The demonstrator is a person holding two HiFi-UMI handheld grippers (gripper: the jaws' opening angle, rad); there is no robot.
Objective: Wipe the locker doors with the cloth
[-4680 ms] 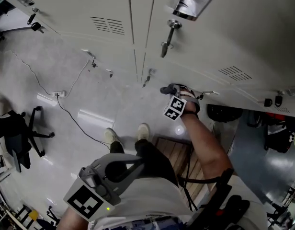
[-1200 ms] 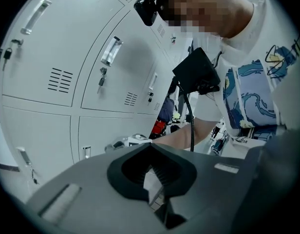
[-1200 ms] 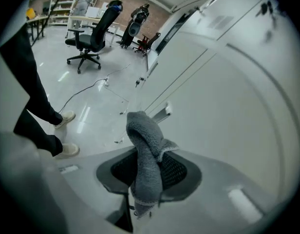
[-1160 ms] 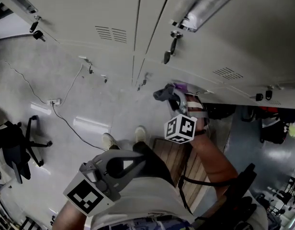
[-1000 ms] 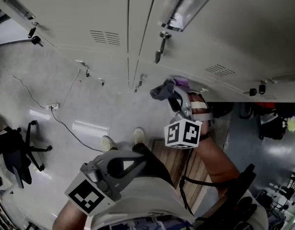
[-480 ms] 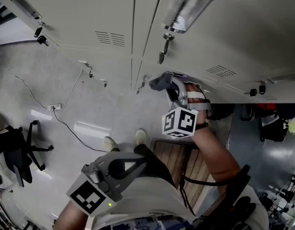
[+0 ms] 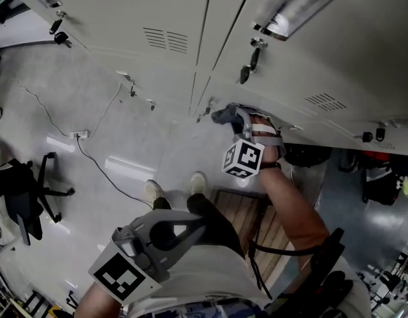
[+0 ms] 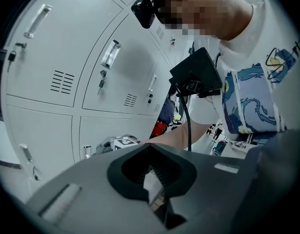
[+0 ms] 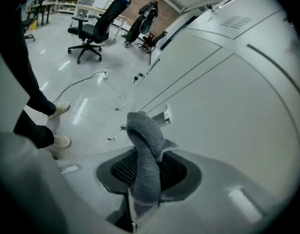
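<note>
While my right arm is down low, big grey locker doors [image 7: 157, 18] fill wall ahead; smooth, hard. Shiny floor [image 7: 91, 78] below, office chair [image 7: 22, 191] and cable [image 7: 98, 154] well apart on left. My left gripper [image 8: 151, 189] by tummy, fingers nearly together, nothing between. My right gripper [image 9: 140, 194] pinches cloth [image 9: 145, 145] by bottom end; fluffy top pokes out near low door, can't tell if touching. Cloth looks soft, light, floppy; better squeezed tight, close to middle.

Grey cloth [image 9: 146, 152], pale grey locker doors [image 9: 233, 101]
</note>
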